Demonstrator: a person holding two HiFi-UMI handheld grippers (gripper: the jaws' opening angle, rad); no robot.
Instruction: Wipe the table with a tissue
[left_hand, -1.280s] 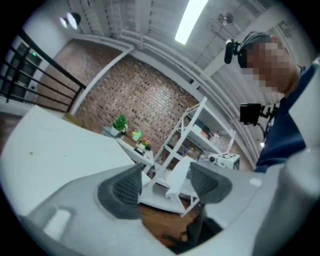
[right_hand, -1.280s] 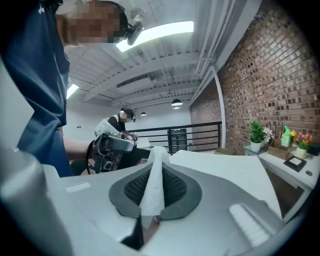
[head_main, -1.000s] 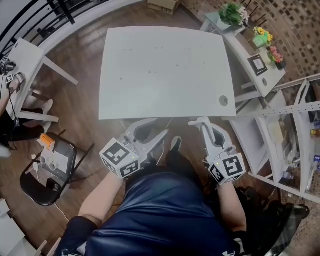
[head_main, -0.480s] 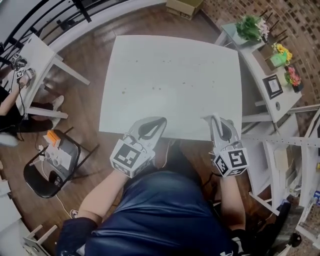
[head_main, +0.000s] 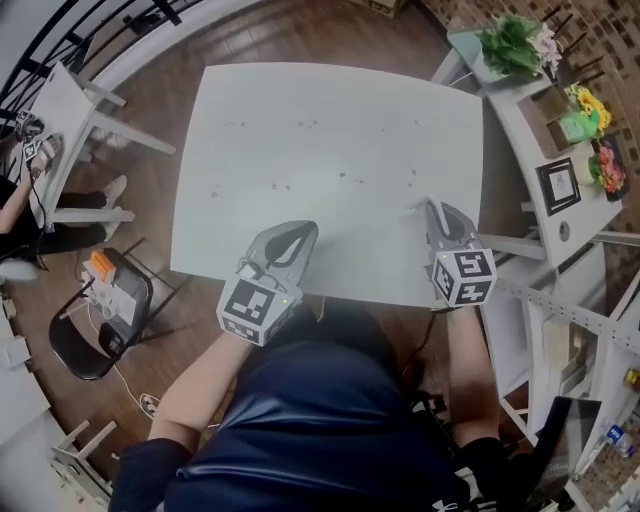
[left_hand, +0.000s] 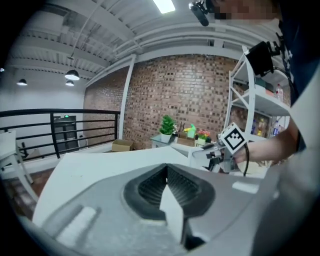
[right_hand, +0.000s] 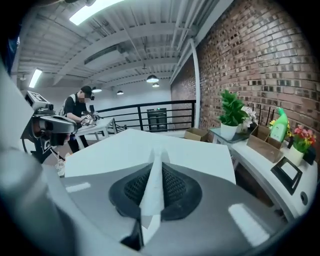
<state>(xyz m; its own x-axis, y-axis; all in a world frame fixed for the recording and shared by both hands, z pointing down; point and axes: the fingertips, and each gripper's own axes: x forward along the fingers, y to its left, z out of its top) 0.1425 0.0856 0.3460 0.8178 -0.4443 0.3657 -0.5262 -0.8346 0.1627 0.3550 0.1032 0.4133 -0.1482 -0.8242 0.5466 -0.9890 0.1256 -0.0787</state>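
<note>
The white table (head_main: 330, 110) fills the middle of the head view and carries small dark specks (head_main: 345, 176) across its middle. My left gripper (head_main: 300, 228) lies over the near edge, jaws shut, nothing between them. My right gripper (head_main: 432, 204) is over the near right part of the table, also shut with nothing seen in it. In the left gripper view the shut jaws (left_hand: 166, 167) point along the tabletop, and the right gripper (left_hand: 225, 147) shows beyond them. The right gripper view looks past its shut jaws (right_hand: 157, 157) down the table. No tissue shows in any view.
A black chair (head_main: 100, 310) holding an orange item stands at the near left. A small white side table (head_main: 60, 110) sits at the far left, with a person beside it. A white shelf with potted plants (head_main: 520, 45) and a picture frame (head_main: 560, 185) lines the right side.
Both grippers have come forward from in front of the person's body to over the table's near edge. The left jaws stood apart before and are now shut.
</note>
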